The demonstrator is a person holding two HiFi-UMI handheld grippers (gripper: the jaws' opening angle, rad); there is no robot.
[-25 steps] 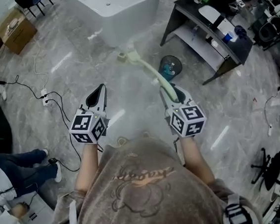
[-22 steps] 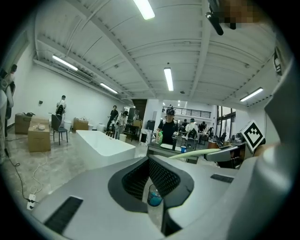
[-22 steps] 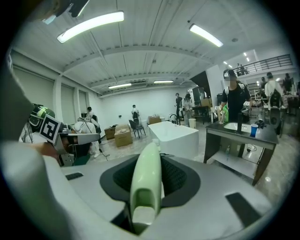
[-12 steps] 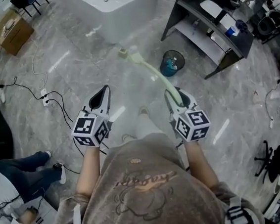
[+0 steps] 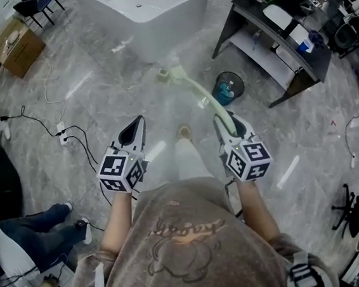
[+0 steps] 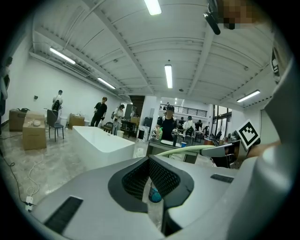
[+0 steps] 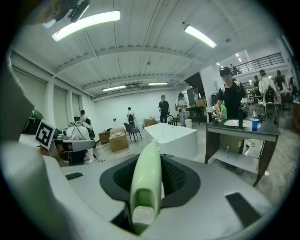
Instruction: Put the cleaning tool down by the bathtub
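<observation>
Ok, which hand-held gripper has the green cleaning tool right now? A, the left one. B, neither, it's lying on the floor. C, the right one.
C: the pale green cleaning tool is clamped between the jaws of the right hand-held gripper, its far end pointing toward the bathtub.

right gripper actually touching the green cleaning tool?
Touching. The right gripper view shows the cleaning tool with its green handle clamped between the jaws of the right gripper.
</observation>
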